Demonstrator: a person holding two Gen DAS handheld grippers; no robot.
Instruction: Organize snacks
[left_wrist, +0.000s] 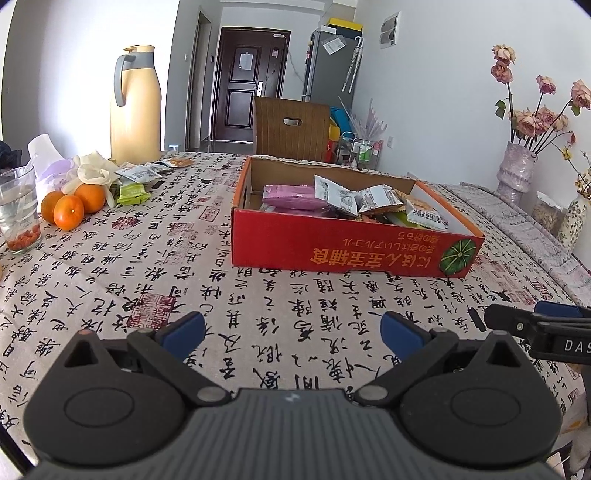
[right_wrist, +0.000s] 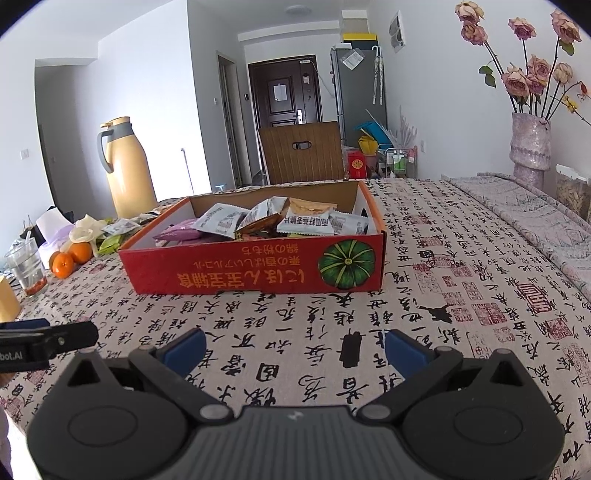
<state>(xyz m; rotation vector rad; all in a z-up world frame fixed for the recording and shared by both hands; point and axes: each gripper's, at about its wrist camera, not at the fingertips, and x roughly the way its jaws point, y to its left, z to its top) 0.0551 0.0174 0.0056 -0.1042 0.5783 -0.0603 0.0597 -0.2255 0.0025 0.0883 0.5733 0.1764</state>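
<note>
Bright, even daylight in both wrist views, sharp but strongly bent by the fisheye.

Soft light filled the room; the red box (right_wrist: 255, 266) cast only a thin, faint shadow on the bench (right_wrist: 461, 280). The white walls looked slightly washed out, without hard glare. Straight lines such as the door (left_wrist: 249, 77) frame bowed, and dark vignette cut the frame corners. The tongs (left_wrist: 291, 338) close to the lens stayed reasonably crisp.

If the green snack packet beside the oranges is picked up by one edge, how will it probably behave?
The green snack packet looks like a small, flat film pouch, so it is probably light and will likely droop or bend from a pinched edge. Its smooth wrapper may slip between the pads. It lies close to the oranges, which might roll if nudged.
</note>
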